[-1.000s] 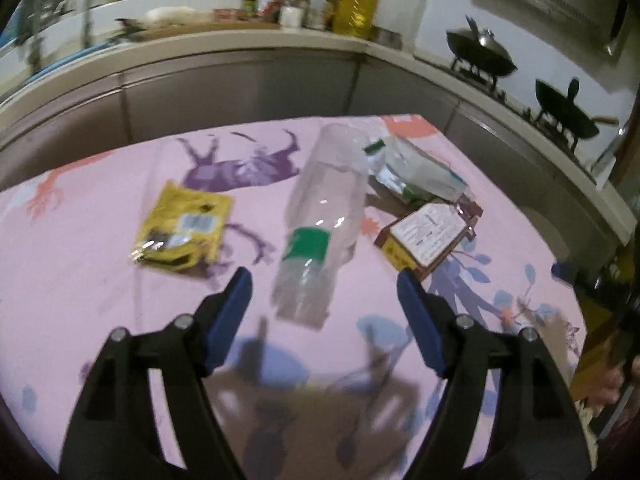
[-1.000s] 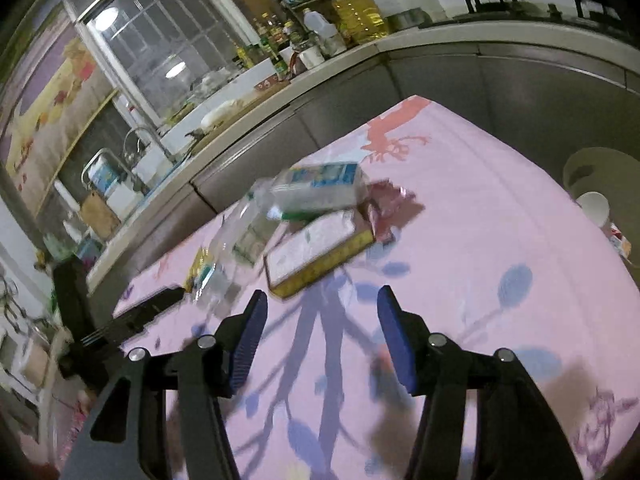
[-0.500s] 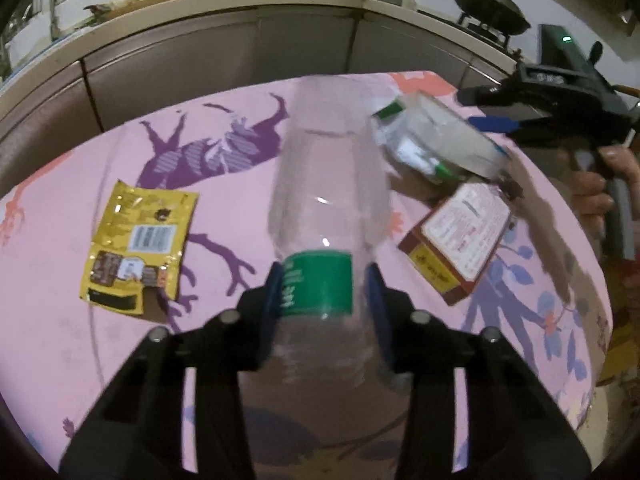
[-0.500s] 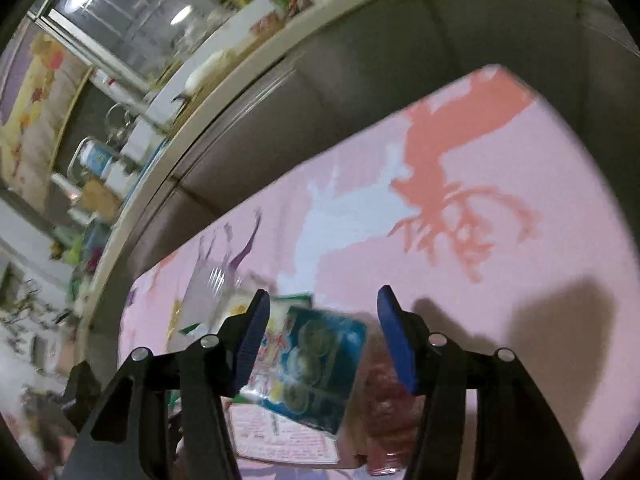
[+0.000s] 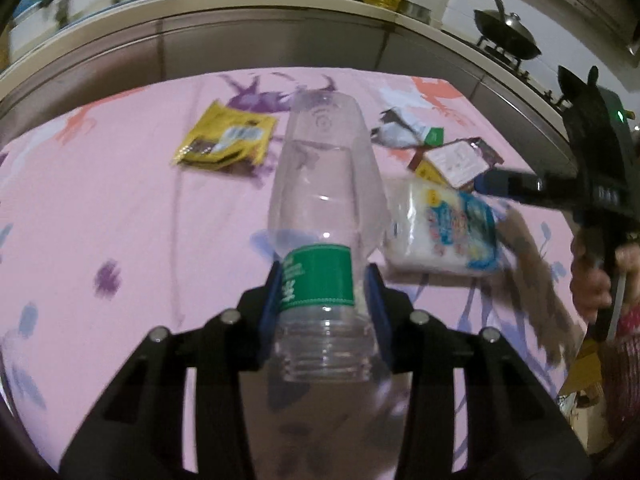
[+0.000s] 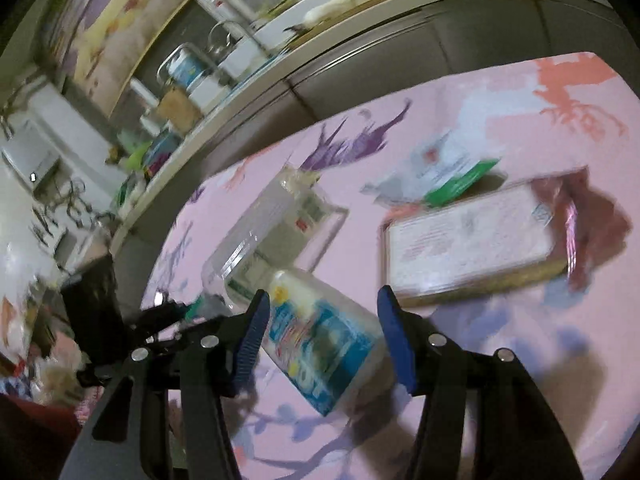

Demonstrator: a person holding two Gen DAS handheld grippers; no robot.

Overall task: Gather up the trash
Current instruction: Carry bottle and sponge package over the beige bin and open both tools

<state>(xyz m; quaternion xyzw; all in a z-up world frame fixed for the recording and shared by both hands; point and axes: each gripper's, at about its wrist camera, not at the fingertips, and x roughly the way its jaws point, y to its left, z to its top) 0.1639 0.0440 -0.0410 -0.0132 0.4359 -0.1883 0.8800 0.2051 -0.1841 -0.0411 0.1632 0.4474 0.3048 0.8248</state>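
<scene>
My left gripper (image 5: 322,304) is shut on a clear plastic bottle (image 5: 324,208) with a green label, held above the pink tablecloth (image 5: 120,220). The bottle also shows in the right wrist view (image 6: 276,228). My right gripper (image 6: 324,332) holds a white and blue plastic packet (image 6: 320,348) between its jaws; the packet (image 5: 440,232) and that gripper (image 5: 500,184) show at the right of the left wrist view. A yellow wrapper (image 5: 224,140), a flat box (image 6: 472,244) and a white and green wrapper (image 6: 448,172) lie on the cloth.
A grey kitchen counter (image 5: 240,28) curves behind the table, with bottles and a wok (image 5: 508,36) on a stove at the right. A dark red wrapper (image 6: 596,220) lies beside the box.
My left gripper lifted the bottle and drew back from the table's far side. My right gripper closed on the blue and white packet and carried it toward the near right.
</scene>
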